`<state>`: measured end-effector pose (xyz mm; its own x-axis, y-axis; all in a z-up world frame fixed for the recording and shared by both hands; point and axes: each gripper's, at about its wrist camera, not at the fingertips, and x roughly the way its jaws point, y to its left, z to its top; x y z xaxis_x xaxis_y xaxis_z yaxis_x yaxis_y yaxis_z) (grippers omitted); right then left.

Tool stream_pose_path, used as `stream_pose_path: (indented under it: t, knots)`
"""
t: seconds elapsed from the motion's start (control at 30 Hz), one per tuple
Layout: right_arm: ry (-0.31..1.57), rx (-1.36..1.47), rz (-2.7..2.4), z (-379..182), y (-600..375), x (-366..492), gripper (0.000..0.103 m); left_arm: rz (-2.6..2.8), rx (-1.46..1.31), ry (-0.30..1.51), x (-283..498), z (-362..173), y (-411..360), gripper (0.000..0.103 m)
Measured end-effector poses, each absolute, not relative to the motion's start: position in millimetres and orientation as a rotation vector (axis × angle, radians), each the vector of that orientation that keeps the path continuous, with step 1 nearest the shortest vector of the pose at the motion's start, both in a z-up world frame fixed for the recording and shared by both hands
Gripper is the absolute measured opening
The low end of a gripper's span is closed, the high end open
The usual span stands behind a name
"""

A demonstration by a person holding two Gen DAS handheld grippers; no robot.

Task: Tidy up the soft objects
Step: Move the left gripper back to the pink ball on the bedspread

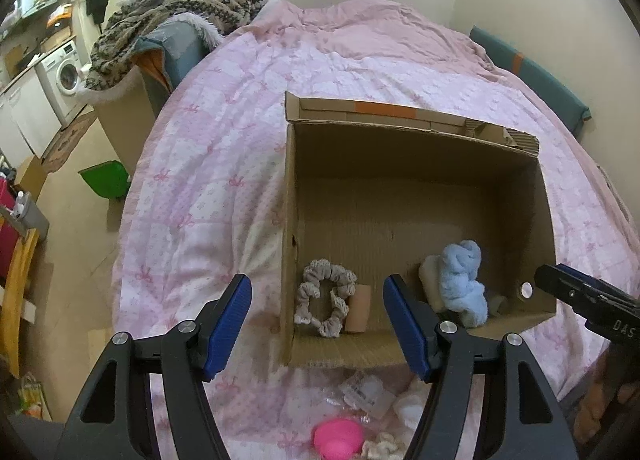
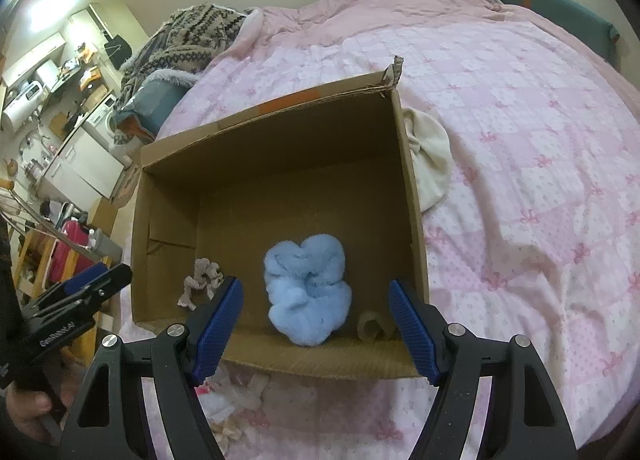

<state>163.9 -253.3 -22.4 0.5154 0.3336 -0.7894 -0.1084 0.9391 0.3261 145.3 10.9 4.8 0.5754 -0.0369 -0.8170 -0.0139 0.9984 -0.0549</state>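
An open cardboard box (image 1: 416, 188) (image 2: 280, 164) sits on a pink quilted bed. Inside lie a beige scrunchie (image 1: 324, 296) (image 2: 202, 280), a peach roll (image 1: 358, 308), a fluffy light-blue scrunchie (image 1: 464, 280) (image 2: 308, 292) and a small beige piece (image 2: 370, 326). My left gripper (image 1: 318, 326) hovers open over the box's near left corner, holding nothing. Open as well, my right gripper (image 2: 316, 326) hangs above the box's near edge, and the blue scrunchie lies below it, untouched. Each gripper shows at the edge of the other's view, the right gripper (image 1: 580, 296) and the left gripper (image 2: 80, 292).
In front of the box lie a pink round item (image 1: 338, 438), a clear packet (image 1: 366, 394) and pale fabric bits (image 1: 384, 446). A cream cloth (image 2: 430, 156) rests beside the box's right wall. A patterned blanket (image 1: 180, 8) heaps at the bed's far left; a green bin (image 1: 106, 180) stands on the floor.
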Motion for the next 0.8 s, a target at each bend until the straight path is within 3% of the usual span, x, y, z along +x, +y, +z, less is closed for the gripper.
stream_pose_path:
  t: [0.8]
  knots:
    - [1.025,0.266,0.347,-22,-225,90,0.079,0.013,-0.101,1.051,75,-7,24,0.066]
